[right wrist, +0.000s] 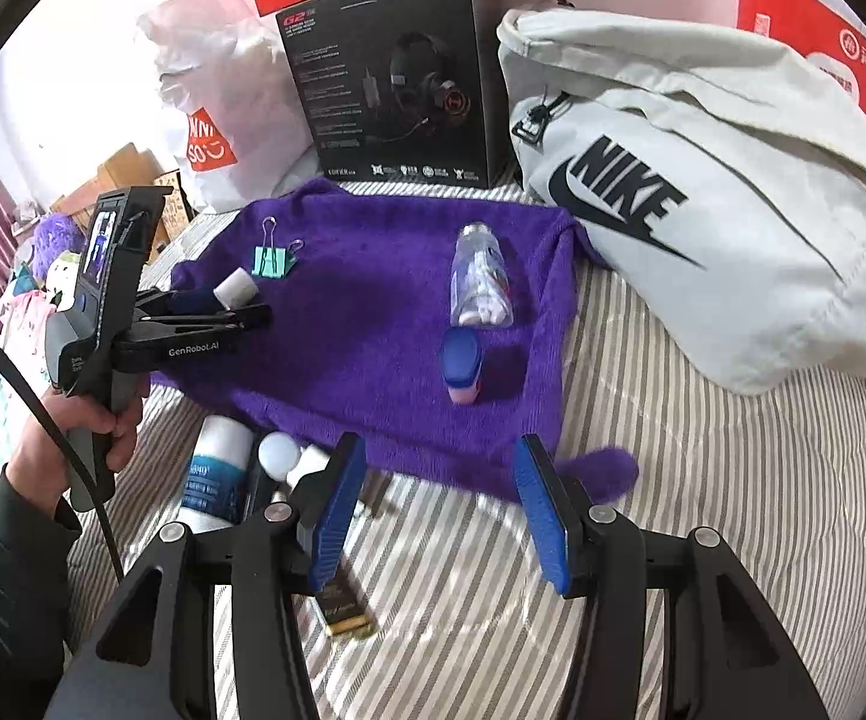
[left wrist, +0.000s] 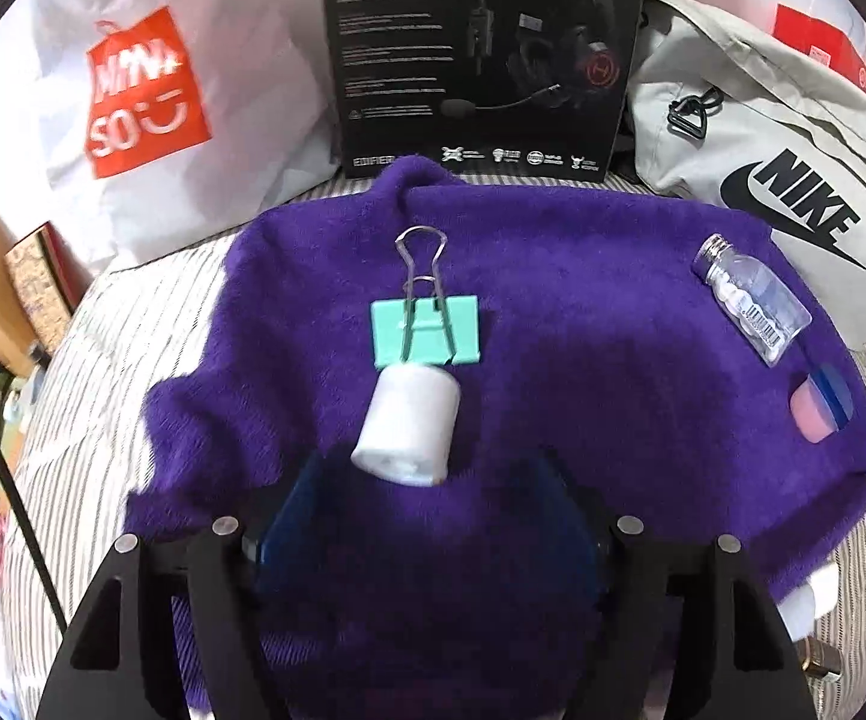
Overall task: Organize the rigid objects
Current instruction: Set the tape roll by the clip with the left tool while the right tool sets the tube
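Left wrist: left tool (left wrist: 426, 480) is being held apart; white cylinder (left wrist: 407, 426) is lying on the purple towel (left wrist: 583, 372), seemingly just past the fingertips, touching the teal binder clip (left wrist: 426, 330). Right wrist: right tool (right wrist: 439, 510) is being held open over the striped bed (right wrist: 703, 510).

left hand-held gripper (right wrist: 240, 315): black, GenRobot.AI lettering | right hand-held gripper (right wrist: 439, 510): blue pads | dark sleeve, bare hand (right wrist: 81, 426)

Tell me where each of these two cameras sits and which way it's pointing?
Left wrist: sits on the left gripper, looking forward over the purple towel at a white roll and binder clip; its fingers show.
Right wrist: sits on the right gripper, over striped bedding; shows its fingers and the person's left hand.
Shared: towel, clip, clear bottle.
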Available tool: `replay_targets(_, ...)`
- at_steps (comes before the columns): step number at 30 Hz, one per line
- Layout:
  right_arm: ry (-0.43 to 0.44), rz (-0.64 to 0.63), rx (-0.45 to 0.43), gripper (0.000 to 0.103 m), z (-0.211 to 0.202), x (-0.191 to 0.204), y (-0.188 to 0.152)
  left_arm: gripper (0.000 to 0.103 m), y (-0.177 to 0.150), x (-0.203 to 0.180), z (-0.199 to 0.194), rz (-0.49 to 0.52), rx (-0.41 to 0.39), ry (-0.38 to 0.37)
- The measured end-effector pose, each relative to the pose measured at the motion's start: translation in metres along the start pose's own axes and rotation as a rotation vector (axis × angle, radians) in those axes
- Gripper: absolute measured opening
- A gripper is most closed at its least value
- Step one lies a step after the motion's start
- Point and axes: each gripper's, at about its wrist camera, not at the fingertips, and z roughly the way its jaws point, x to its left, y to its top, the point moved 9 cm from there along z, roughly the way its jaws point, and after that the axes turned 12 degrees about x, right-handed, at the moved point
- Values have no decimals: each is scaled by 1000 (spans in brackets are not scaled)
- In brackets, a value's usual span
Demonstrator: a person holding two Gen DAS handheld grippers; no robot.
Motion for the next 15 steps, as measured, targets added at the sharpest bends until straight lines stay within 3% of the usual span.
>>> replay_targets(3,4,15,10,51,-3,-1,-11,70,-12,5,-21,-35,-19,-7)
replay_targets(9,4,47,5,52,-13,-3,-33,70,-57,-6,-67,-111,-41,-130)
replay_targets(15,8,100,22,52,-16,-8,-58,70,-83,-48,-61,-100,10,-226)
